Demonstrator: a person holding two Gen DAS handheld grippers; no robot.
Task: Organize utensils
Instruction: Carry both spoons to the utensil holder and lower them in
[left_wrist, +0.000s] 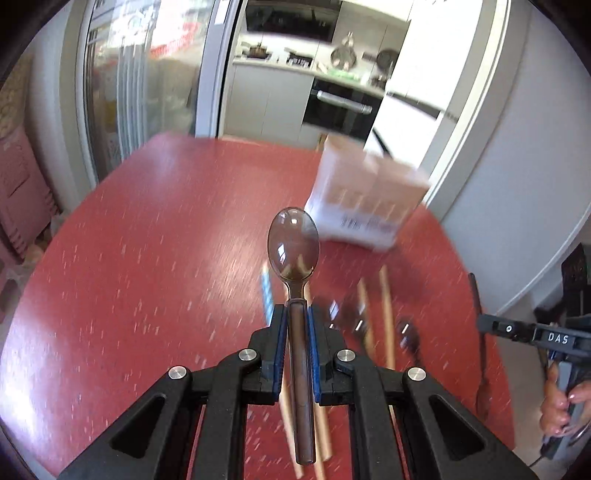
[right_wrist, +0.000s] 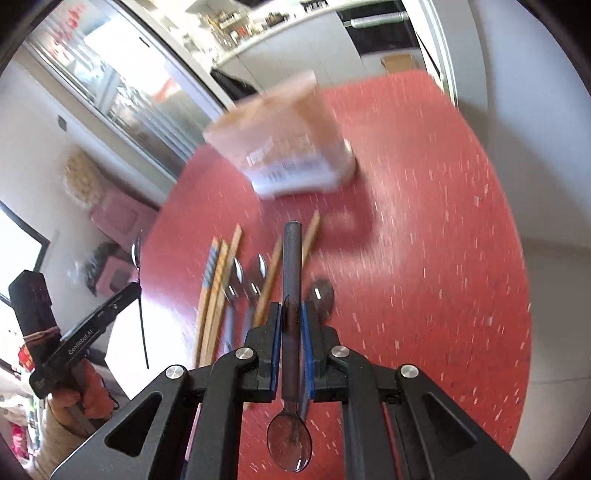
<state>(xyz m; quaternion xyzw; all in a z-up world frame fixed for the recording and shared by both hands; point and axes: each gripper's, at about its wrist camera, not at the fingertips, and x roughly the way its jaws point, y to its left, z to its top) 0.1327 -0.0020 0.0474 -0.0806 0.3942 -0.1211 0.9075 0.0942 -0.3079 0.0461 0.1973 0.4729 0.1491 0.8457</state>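
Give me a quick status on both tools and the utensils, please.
Left tool shut on a spoon, bowl forward. Right tool shut on another spoon, handle forward. Chopsticks on table; holder unobstructed.

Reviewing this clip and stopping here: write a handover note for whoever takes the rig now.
Left gripper: shut on a brown translucent spoon, bowl forward.
Right gripper: shut on a second brown spoon, handle forward.
On the red table: chopsticks and more spoons, loose.
Holder box behind them; contents blurred.
Left: put both spoons away, then the rest.
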